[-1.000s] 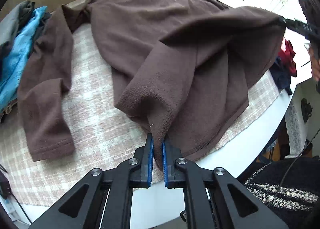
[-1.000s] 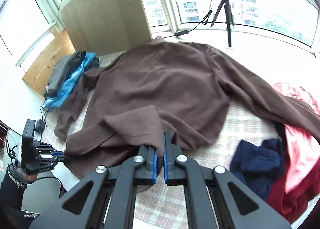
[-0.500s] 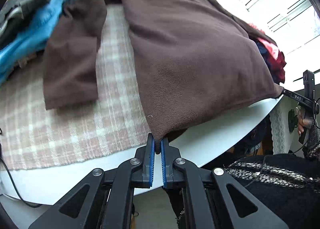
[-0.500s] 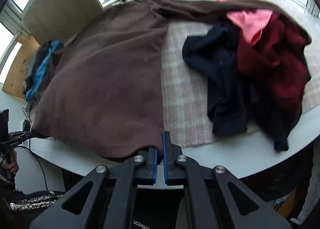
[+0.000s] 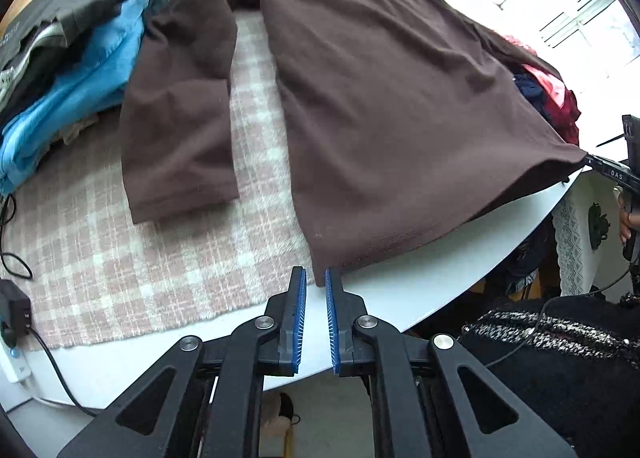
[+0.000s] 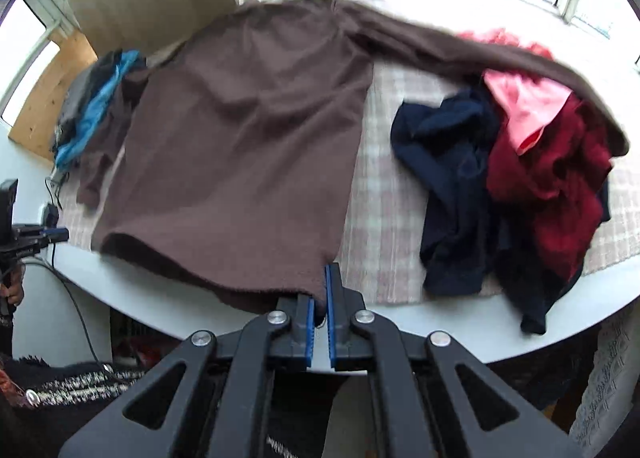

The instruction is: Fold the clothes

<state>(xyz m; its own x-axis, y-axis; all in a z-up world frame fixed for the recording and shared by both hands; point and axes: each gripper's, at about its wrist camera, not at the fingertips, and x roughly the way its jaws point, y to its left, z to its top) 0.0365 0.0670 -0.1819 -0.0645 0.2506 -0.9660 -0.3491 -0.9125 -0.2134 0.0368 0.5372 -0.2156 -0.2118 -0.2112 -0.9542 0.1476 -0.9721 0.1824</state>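
Left wrist view looked steeply down on a brown fleece sweater spread flat across a pink-and-cream checked cloth on a white counter, its hem reaching the near counter edge. The left tongs were opening, their blue-lined jaws a narrow gap apart, with the sweater's lower left hem corner right at the tips but not pressed between them. One sleeve lay folded down beside the sweater's body. A stack of folded grey and blue clothes sat at the far left of the counter, and a black cable trailed off the near edge. In the right wrist view, the right tongs were pressed together on the sweater's other hem corner, just past the counter edge. To the right lay a loose heap of navy, dark red and pink garments, partly under the sweater's other sleeve.
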